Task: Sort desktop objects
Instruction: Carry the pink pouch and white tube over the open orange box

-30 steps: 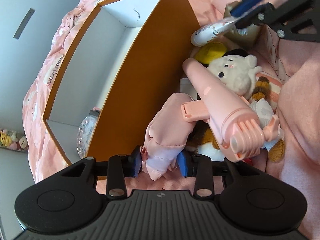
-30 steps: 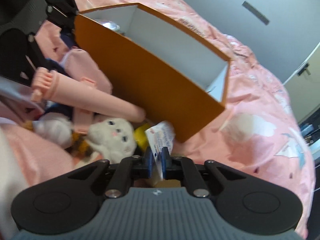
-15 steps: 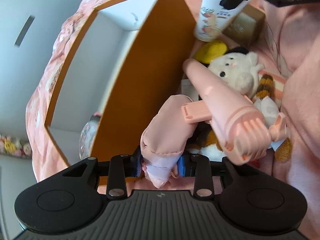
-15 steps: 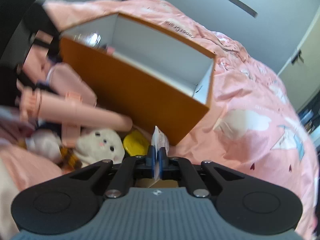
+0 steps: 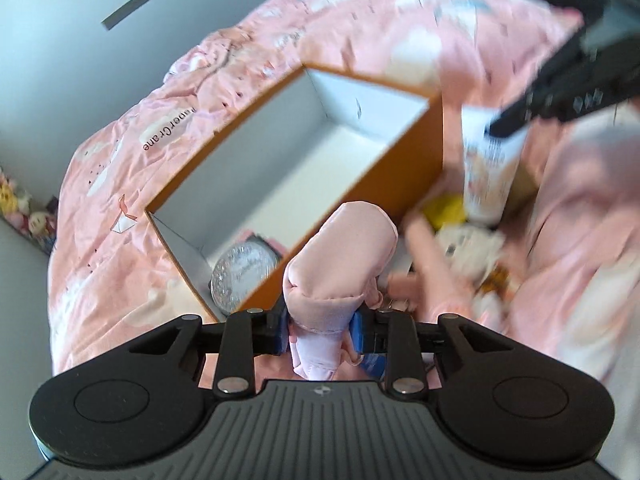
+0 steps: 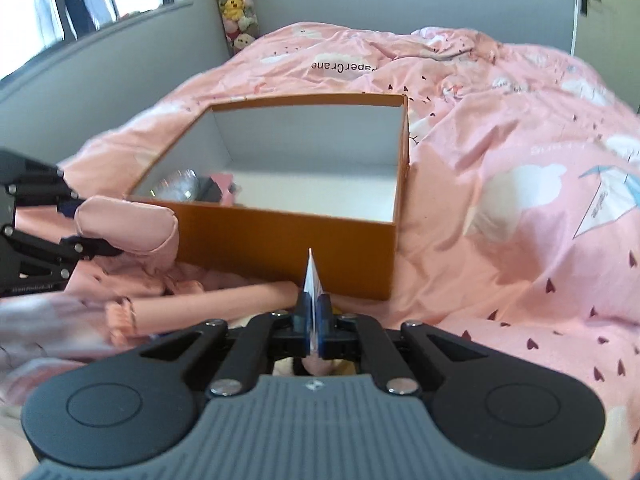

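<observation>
The left gripper (image 5: 320, 330) is closing its jaws on a padded pink fabric pouch (image 5: 340, 256). A second ago this pouch lay low among the toys; now it is raised beside the near wall of the orange cardboard box (image 6: 288, 236) with white inside. The right gripper (image 6: 311, 320) is clenched on the flat end of a white printed tube (image 5: 488, 172), which also has come up from the pile and now hangs near the box corner. Inside the box, a glittery round globe (image 5: 244, 276) already lies. Both things seem ready to go over the rim. The pink hair dryer (image 6: 208, 304) and the white plush toy (image 5: 468, 248) remain on the pink bed cover (image 6: 520, 200).
</observation>
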`<state>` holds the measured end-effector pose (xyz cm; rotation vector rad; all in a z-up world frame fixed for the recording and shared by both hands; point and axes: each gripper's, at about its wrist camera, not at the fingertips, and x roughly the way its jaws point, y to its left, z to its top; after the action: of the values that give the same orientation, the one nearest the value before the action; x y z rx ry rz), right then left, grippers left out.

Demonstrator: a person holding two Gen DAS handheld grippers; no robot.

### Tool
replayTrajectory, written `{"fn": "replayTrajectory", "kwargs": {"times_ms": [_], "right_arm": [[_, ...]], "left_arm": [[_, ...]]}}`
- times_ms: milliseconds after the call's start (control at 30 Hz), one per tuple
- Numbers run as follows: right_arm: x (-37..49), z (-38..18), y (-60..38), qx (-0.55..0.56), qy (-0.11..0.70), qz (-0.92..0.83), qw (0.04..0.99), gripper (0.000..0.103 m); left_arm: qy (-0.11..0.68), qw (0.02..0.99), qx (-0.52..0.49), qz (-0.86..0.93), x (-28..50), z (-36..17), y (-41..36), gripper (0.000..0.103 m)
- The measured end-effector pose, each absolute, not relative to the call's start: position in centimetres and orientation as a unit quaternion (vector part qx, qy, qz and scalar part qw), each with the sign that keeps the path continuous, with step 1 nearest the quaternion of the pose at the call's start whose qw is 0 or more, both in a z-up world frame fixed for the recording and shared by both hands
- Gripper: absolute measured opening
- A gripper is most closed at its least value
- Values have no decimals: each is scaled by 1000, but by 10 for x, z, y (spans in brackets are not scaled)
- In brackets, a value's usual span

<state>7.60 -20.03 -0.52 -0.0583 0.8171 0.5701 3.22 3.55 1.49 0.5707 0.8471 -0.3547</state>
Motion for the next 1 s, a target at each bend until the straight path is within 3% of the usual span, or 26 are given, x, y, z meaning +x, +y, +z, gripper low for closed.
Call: {"fn": "replayTrajectory", "kwargs": {"times_ms": [300,567,667,1000], "right_arm": [[100,36,-224,76,381,332,860,2],[134,73,-208,119,324,358,868,2],[154,75,-191,112,317,345,877,2],[214,30,-141,103,359,305,876,2]], "left_arm": [[405,891,95,-180,62,81,76,33],[388,909,29,-149,129,113,99,32],[399,906,14,-138,159,102,101,32],[442,879,-167,-61,232,13,135,32]]}}
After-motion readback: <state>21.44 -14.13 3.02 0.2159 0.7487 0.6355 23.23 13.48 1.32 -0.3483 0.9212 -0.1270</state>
